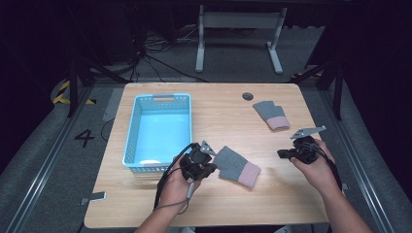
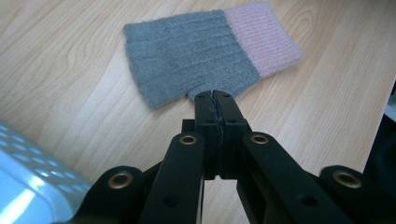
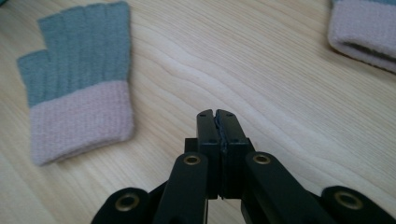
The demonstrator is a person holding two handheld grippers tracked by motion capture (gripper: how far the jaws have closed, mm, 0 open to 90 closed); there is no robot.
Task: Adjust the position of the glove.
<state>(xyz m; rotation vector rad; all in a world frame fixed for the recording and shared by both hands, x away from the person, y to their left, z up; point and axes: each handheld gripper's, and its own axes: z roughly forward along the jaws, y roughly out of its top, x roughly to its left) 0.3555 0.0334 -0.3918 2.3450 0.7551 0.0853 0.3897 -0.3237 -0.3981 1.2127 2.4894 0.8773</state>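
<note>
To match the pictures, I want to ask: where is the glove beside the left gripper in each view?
High view: glove at centre, right of the left gripper.
Left gripper view: upper middle, just beyond the shut jaws.
Right gripper view: at left, cuff nearest.
Shared landmark: its pink cuff.

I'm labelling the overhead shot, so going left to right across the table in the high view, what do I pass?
Blue basket → left gripper → near glove → far glove → right gripper.
</note>
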